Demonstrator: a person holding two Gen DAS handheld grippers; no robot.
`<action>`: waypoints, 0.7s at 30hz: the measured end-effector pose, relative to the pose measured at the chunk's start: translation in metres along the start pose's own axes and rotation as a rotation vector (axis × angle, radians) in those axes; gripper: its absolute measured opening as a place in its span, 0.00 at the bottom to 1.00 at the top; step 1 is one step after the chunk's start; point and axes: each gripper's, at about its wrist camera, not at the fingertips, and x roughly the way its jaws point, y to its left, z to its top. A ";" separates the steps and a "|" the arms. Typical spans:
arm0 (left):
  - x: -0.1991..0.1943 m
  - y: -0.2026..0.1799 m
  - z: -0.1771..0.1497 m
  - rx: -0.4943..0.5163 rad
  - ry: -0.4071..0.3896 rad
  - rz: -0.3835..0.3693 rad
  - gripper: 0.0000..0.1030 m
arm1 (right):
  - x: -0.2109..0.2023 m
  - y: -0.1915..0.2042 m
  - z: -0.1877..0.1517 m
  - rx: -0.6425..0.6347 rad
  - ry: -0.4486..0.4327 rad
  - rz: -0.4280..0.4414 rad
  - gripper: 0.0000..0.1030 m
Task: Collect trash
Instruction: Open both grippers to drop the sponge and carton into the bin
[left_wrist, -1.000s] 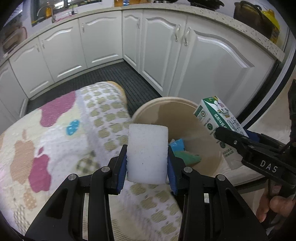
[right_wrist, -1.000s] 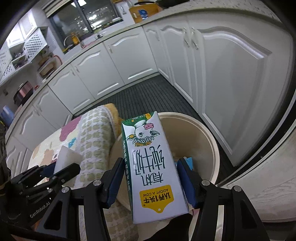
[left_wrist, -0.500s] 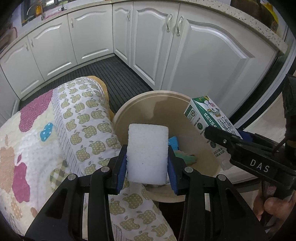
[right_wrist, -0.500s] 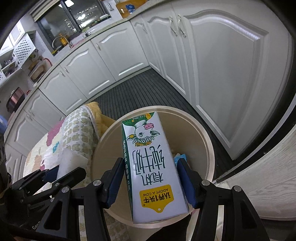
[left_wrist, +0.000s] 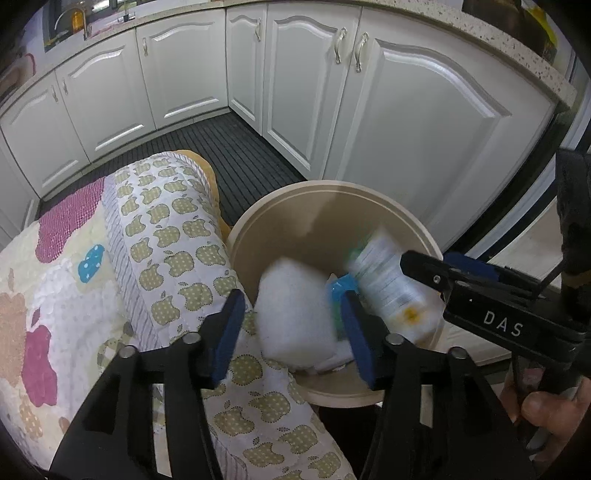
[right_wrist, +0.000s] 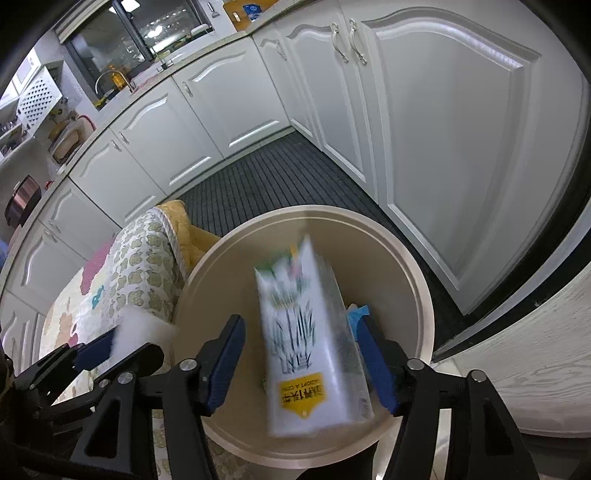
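Bin (left_wrist: 402, 214) mouth open above; quilt (left_wrist: 173, 258) crowds its left, cabinets (left_wrist: 424, 122) stand behind

Both wrist views look steeply down, close — share beige bin (left_wrist: 424, 236) (right_wrist: 413, 273), cabinets behind.

A kitchen in a home. White cupboard doors (right_wrist: 236, 107) with metal handles all along the walls, under a speckled desk (left_wrist: 491, 40). Above the cupboards, a sink tap (right_wrist: 112, 79) by a dark window (right_wrist: 147, 33). Below the cupboards, a dark ribbed floor mat (right_wrist: 280, 177) and a round tan bin (right_wrist: 417, 295).
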 end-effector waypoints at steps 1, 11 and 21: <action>-0.001 0.001 0.000 -0.007 -0.005 -0.005 0.58 | -0.001 -0.001 -0.001 0.003 0.000 0.001 0.61; -0.016 0.009 -0.005 -0.025 -0.038 0.007 0.60 | -0.010 0.002 -0.015 -0.002 0.003 -0.005 0.68; -0.057 0.014 -0.027 -0.027 -0.124 0.091 0.60 | -0.037 0.026 -0.035 -0.053 -0.063 -0.036 0.69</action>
